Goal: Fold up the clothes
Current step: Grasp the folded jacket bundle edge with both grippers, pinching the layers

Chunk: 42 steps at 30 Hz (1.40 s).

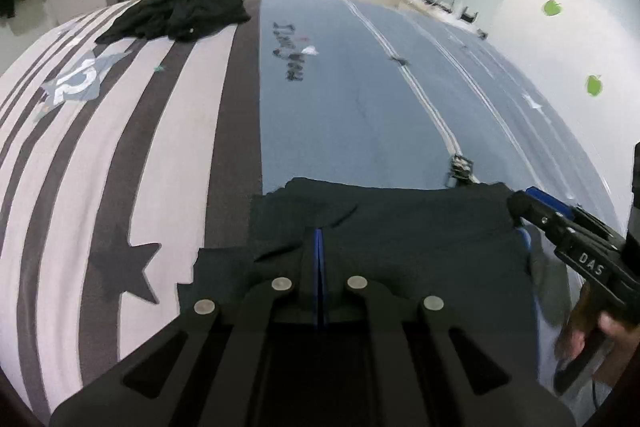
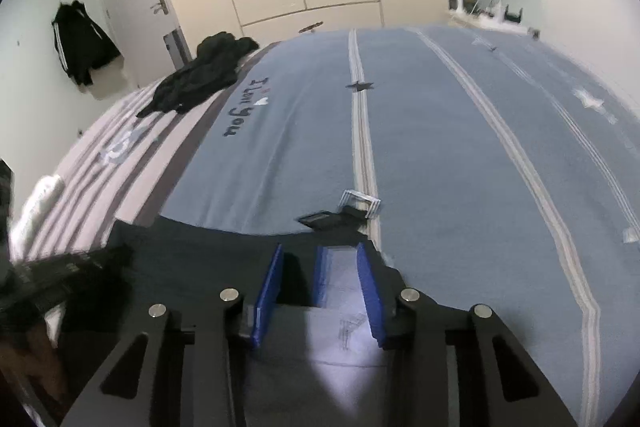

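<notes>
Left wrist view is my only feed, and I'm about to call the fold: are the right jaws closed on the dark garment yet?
Observer: Not that I can see. The right gripper has its jaws standing apart, with the edge of the dark garment lying between them.
Operator: Anything near the garment that I can't see?
Observer: Yes, a white bundle lies at the left edge of the bed, clear of the garment.

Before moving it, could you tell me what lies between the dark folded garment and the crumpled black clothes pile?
Only bare bedspread separates the dark folded garment from the crumpled black clothes pile, in both views.
</notes>
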{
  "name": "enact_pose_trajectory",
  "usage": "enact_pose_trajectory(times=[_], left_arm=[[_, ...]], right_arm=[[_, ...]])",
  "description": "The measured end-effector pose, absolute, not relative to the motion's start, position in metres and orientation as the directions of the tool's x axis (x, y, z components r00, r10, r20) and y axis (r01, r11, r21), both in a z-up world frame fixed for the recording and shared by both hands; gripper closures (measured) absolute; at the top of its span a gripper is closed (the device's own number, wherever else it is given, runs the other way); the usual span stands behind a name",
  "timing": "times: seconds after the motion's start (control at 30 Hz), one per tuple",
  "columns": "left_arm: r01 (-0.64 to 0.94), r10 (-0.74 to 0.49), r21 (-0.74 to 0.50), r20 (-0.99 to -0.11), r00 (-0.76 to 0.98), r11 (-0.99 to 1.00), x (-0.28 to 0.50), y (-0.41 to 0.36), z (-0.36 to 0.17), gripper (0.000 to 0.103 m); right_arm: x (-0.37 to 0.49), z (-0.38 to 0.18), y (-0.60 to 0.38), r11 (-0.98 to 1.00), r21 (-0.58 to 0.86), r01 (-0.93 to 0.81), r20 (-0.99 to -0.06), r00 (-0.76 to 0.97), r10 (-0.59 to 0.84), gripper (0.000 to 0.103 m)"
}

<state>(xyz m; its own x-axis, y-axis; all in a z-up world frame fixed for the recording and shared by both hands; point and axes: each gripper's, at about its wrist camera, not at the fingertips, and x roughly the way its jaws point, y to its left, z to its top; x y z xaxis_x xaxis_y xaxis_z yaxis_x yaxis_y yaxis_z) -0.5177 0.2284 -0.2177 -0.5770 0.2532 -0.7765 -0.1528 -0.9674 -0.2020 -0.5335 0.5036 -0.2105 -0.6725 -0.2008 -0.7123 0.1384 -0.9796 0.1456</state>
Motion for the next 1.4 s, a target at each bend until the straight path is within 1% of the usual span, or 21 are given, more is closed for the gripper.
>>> enact_pose_trajectory(times=[0.1,0.13,0.17,0.2,0.23,0.27,0.37,0.43,0.47,0.53,0.6,0.67,0.73,0.77,0.8,0.9,1.03,1.17,1.23,1.33,1.4], left_arm=[[-0.183,0.24,-0.161,-0.77,-0.592,-0.97,-0.494,0.229,-0.202,0.101],[-0.172,0.235,-0.164,-0.761,-0.605,-0.971,-0.487,0.226,-0.197,0.091],[-0.131,0.21,-0.165,-0.76,-0.615,-0.978,-0.482,0.222,-0.194,0.068],[-0.077,0.183,-0.174,-0.758,-0.626,-0.982,-0.478,0.214,-0.191,0.054],[-0.04,0.175,-0.195,-0.749,-0.639,-0.98,-0.474,0.206,-0.19,0.029],[-0.02,0.175,-0.215,-0.738,-0.652,-0.977,-0.471,0.199,-0.188,0.024],[-0.015,0.181,-0.229,-0.724,-0.665,-0.973,-0.464,0.189,-0.18,0.024],[-0.015,0.156,-0.191,-0.748,-0.646,-0.981,-0.461,0.19,-0.181,0.024],[-0.015,0.141,-0.169,-0.76,-0.634,-0.985,-0.46,0.191,-0.181,0.024],[-0.029,0.179,-0.204,-0.774,-0.607,-0.979,-0.458,0.192,-0.189,0.026],[-0.059,0.232,-0.248,-0.763,-0.603,-0.967,-0.457,0.194,-0.194,0.035],[-0.092,0.232,-0.22,-0.775,-0.588,-0.971,-0.46,0.201,-0.199,0.051],[-0.132,0.258,-0.222,-0.782,-0.567,-0.966,-0.465,0.208,-0.205,0.063],[-0.144,0.27,-0.229,-0.782,-0.562,-0.963,-0.467,0.21,-0.207,0.064],[-0.155,0.273,-0.225,-0.778,-0.566,-0.962,-0.468,0.212,-0.207,0.064],[-0.163,0.251,-0.192,-0.758,-0.602,-0.968,-0.469,0.216,-0.2,0.065],[-0.133,0.236,-0.198,-0.722,-0.65,-0.971,-0.469,0.21,-0.189,0.065],[-0.197,0.281,-0.202,-0.758,-0.589,-0.959,-0.478,0.221,-0.198,0.065],[-0.204,0.237,-0.147,-0.798,-0.554,-0.968,-0.484,0.228,-0.208,0.068],[-0.173,0.211,-0.137,-0.81,-0.548,-0.975,-0.49,0.224,-0.216,0.103],[-0.146,0.229,-0.177,-0.798,-0.558,-0.973,-0.494,0.215,-0.213,0.103]], right_arm=[[-0.503,-0.194,0.502,-0.977,0.067,0.204,-0.698,-0.69,-0.192,0.067],[-0.492,-0.19,0.502,-0.975,0.058,0.215,-0.696,-0.692,-0.194,0.066],[-0.483,-0.187,0.505,-0.975,0.071,0.212,-0.694,-0.691,-0.2,0.057],[-0.477,-0.186,0.509,-0.978,0.085,0.193,-0.692,-0.694,-0.197,0.042],[-0.471,-0.185,0.516,-0.981,0.103,0.165,-0.684,-0.705,-0.19,0.037],[-0.468,-0.184,0.522,-0.982,0.124,0.143,-0.676,-0.713,-0.189,0.033],[-0.469,-0.176,0.53,-0.977,0.159,0.143,-0.677,-0.705,-0.213,0.033],[-0.466,-0.173,0.528,-0.98,0.12,0.159,-0.688,-0.699,-0.198,0.033],[-0.464,-0.175,0.528,-0.982,0.105,0.157,-0.701,-0.689,-0.185,0.033],[-0.462,-0.182,0.534,-0.98,0.133,0.148,-0.733,-0.651,-0.198,0.033],[-0.461,-0.195,0.543,-0.969,0.209,0.132,-0.76,-0.602,-0.246,0.033],[-0.462,-0.208,0.546,-0.963,0.239,0.127,-0.779,-0.567,-0.269,0.033],[-0.465,-0.216,0.545,-0.959,0.247,0.14,-0.785,-0.551,-0.282,0.036],[-0.466,-0.219,0.544,-0.957,0.252,0.145,-0.785,-0.547,-0.29,0.05],[-0.468,-0.219,0.542,-0.954,0.257,0.153,-0.783,-0.546,-0.298,0.068],[-0.471,-0.212,0.539,-0.945,0.274,0.178,-0.768,-0.551,-0.326,0.083],[-0.473,-0.209,0.54,-0.94,0.293,0.175,-0.759,-0.555,-0.34,0.09],[-0.477,-0.206,0.536,-0.941,0.281,0.191,-0.751,-0.567,-0.339,0.093],[-0.482,-0.205,0.532,-0.943,0.268,0.196,-0.75,-0.572,-0.332,0.094],[-0.49,-0.207,0.53,-0.947,0.258,0.193,-0.749,-0.578,-0.323,0.095],[-0.496,-0.207,0.53,-0.947,0.26,0.19,-0.746,-0.583,-0.322,0.096]])
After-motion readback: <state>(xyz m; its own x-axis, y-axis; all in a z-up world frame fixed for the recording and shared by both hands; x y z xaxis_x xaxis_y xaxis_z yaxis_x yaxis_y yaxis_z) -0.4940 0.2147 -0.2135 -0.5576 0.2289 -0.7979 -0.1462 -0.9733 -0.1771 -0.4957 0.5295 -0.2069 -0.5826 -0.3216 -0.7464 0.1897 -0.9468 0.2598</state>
